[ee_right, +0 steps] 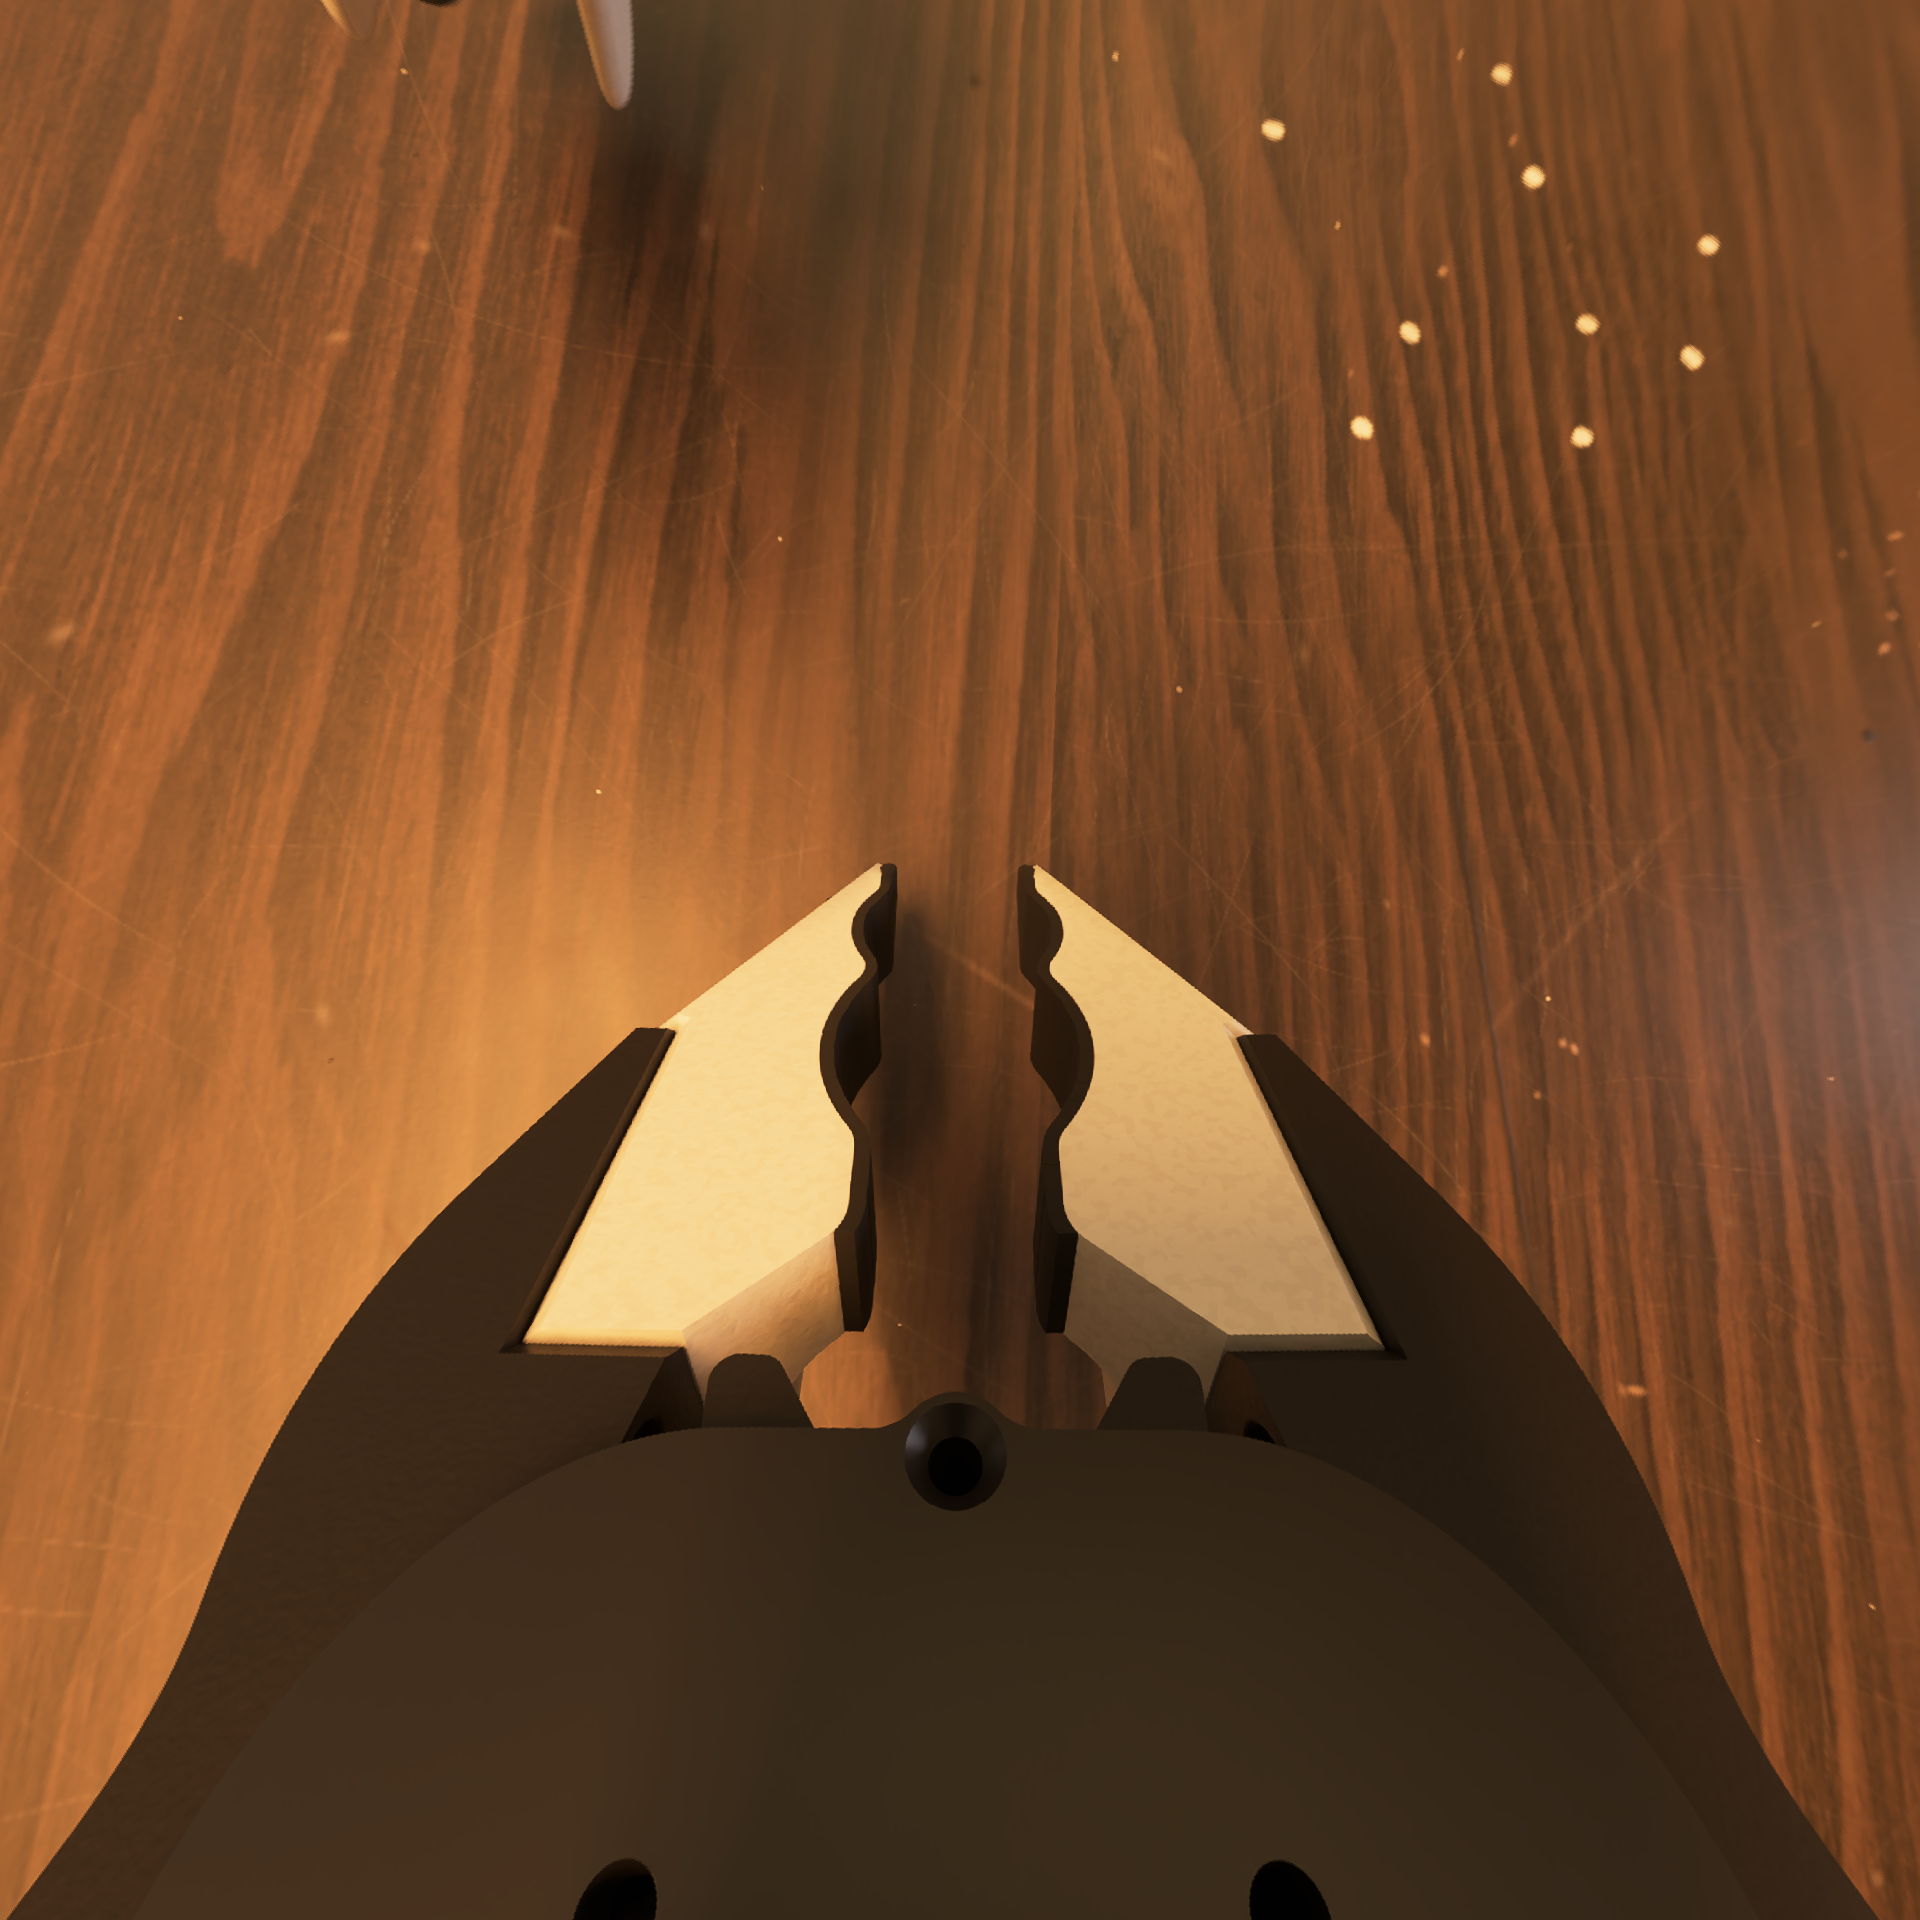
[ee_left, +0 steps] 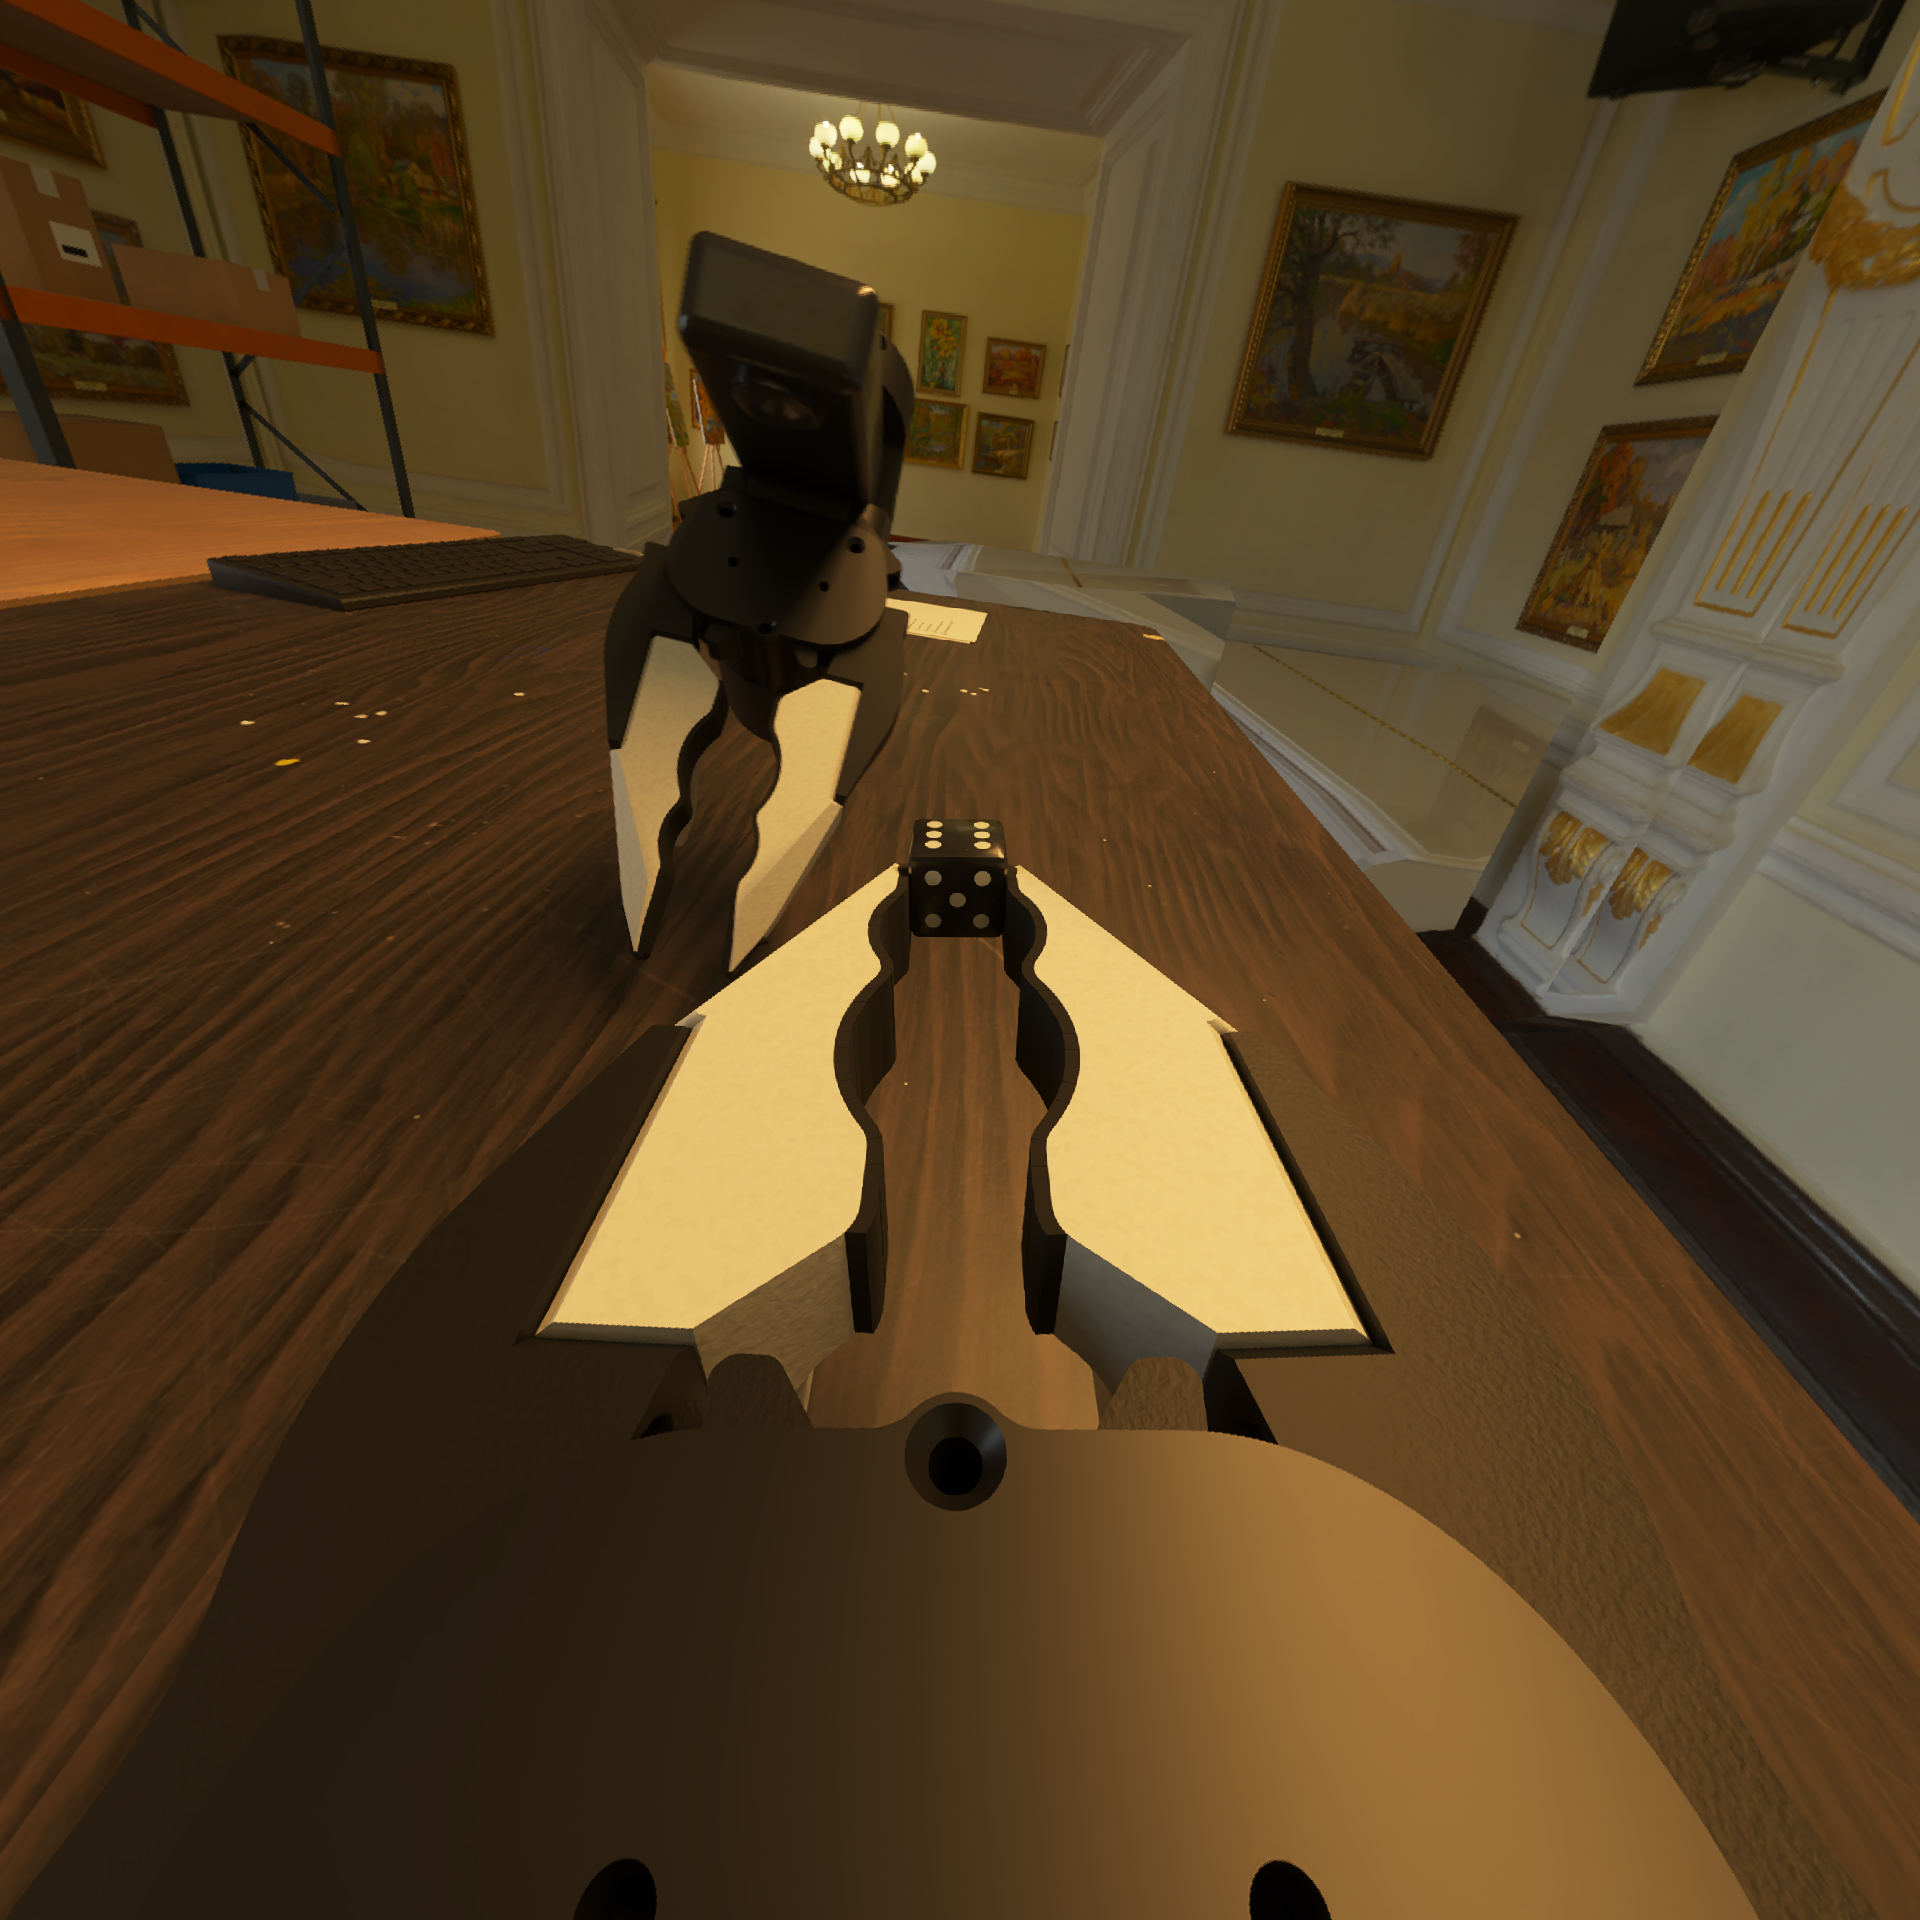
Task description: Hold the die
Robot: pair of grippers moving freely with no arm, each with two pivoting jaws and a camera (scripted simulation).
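A black die [ee_left: 957,891] with white pips sits between my left gripper's [ee_left: 958,875] fingertips in the left wrist view. The jaws are closed against its two sides, low over the dark wooden table [ee_left: 312,935]. I cannot tell whether the die touches the table. My right gripper [ee_left: 688,956] points down at the table just left of the die, with its jaws apart and empty. In the right wrist view the right gripper [ee_right: 956,873] is over bare wood, and a pale fingertip [ee_right: 613,62] of the left gripper shows at the top edge. The die is not in that view.
A black keyboard [ee_left: 416,569] lies at the far left of the table and a white sheet of paper [ee_left: 940,623] lies at its far end. The table's right edge [ee_left: 1558,1039] runs close by the die. A metal shelf rack [ee_left: 208,312] stands beyond on the left.
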